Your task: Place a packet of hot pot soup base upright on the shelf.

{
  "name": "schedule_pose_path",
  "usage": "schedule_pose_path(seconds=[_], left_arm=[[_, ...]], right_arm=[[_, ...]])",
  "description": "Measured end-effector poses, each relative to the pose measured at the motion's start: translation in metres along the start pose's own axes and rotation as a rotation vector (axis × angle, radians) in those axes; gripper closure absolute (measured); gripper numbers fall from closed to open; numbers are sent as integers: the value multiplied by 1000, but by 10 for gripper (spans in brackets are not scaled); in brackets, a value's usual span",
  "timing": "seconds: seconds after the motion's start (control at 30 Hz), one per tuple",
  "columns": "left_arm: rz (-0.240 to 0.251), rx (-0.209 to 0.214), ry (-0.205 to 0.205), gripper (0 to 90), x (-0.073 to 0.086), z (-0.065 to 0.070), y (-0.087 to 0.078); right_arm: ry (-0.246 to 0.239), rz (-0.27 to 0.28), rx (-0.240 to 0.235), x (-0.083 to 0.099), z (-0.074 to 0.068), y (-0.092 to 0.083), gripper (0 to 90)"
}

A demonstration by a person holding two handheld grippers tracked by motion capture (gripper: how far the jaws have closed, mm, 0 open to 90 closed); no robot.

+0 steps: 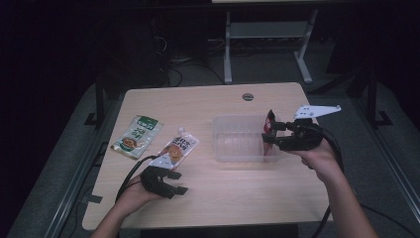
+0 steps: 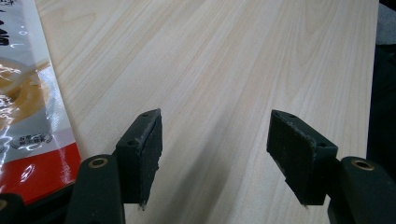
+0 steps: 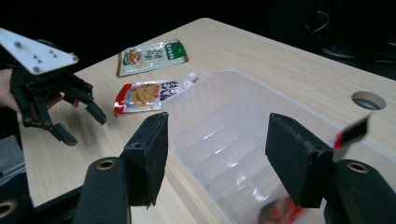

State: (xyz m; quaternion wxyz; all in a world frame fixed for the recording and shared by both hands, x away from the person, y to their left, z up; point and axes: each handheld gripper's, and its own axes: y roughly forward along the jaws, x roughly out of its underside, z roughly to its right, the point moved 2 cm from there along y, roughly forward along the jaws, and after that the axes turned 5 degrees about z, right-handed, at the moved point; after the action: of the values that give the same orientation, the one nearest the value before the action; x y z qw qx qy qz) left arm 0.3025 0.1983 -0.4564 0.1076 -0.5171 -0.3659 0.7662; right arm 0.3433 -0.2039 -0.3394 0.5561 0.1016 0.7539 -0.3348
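A pale wooden table [image 1: 208, 183] with fine grain is seen, and on it a clear ribbed plastic bin [image 1: 237, 139] is placed. A glossy red pouch [image 1: 269, 130] is leaned inside the bin's right end, just beside the right gripper [image 1: 270, 132], whose padded black jaws are held apart with nothing between them. The left gripper [image 1: 179, 182] is held open over bare wood, beside a flat orange pouch [image 1: 177, 148].

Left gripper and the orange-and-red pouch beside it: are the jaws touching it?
Apart. In the left gripper view the left gripper stands open over bare table, with the pouch off to the side.

A red packet [image 3: 280, 212] in the clear bin [image 3: 219, 135] is half hidden behind a black jaw, its print unreadable.
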Motion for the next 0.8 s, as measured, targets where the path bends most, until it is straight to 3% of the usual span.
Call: schedule_pose_path(seconds=[0.13,0.3,0.6,0.8], left_arm=[[-11,8,-9,356,0,0,0],[-9,8,-8,356,0,1,0],[-18,12,5,356,1,2,0],[-22,9,11,355,1,3,2]], right_arm=[[-30,-10,-21,0,-8,5,353],[-61,-23,-87,2,-24,15,341],[-87,-73,-132,16,-48,39,335],[-102,-107,-143,32,-56,51,335]])
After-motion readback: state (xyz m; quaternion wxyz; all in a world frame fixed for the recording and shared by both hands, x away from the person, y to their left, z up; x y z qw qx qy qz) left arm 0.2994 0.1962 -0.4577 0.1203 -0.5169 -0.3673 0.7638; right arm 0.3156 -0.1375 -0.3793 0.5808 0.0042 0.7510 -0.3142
